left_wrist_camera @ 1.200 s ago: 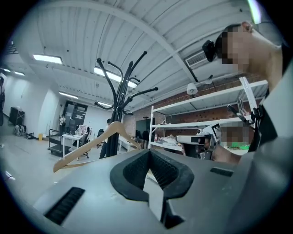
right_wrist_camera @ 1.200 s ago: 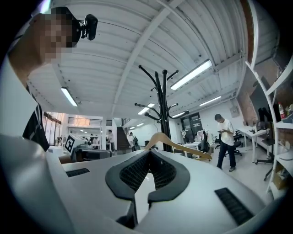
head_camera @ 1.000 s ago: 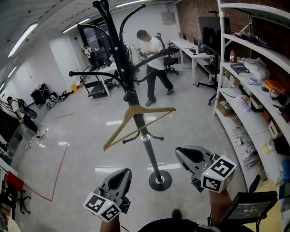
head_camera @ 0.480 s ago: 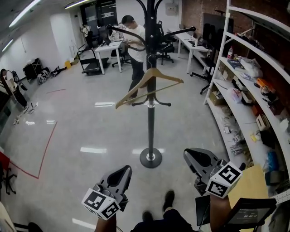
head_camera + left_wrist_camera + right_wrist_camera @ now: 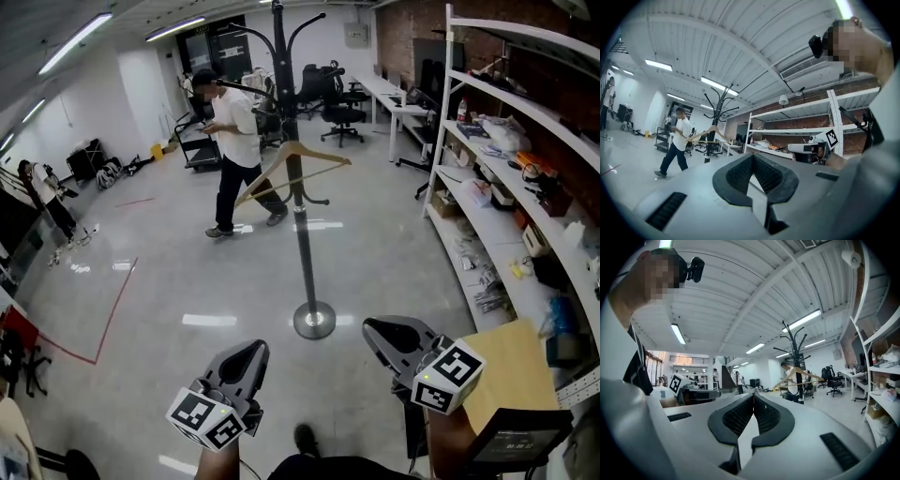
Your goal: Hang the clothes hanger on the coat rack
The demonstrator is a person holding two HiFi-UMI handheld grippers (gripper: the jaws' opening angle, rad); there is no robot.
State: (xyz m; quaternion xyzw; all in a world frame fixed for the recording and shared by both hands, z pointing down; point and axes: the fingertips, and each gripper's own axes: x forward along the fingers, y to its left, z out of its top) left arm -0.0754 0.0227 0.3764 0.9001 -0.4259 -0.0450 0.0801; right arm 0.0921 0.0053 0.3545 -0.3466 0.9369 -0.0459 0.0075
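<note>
A wooden clothes hanger [image 5: 292, 161] hangs tilted on a lower arm of the black coat rack [image 5: 300, 244], which stands on a round base in the middle of the floor. My left gripper [image 5: 251, 353] and right gripper [image 5: 375, 330] are held low near my body, well short of the rack. Both are shut with nothing between the jaws. The left gripper view shows its own gripper [image 5: 752, 157] with the hanger [image 5: 705, 136] far off. From the right gripper [image 5: 753, 397], the hanger [image 5: 799, 373] and rack [image 5: 794, 345] are also distant.
A person [image 5: 230, 150] walks just left of the rack. White shelves [image 5: 506, 159] full of items line the right wall. Desks and office chairs [image 5: 342, 103] stand at the back. A wooden board [image 5: 511, 366] sits at lower right. Red tape [image 5: 103, 319] marks the floor.
The rack with the hanger now lies farther from me than before. The person has walked from behind the rack to its left. Both grippers stay low and shut.
</note>
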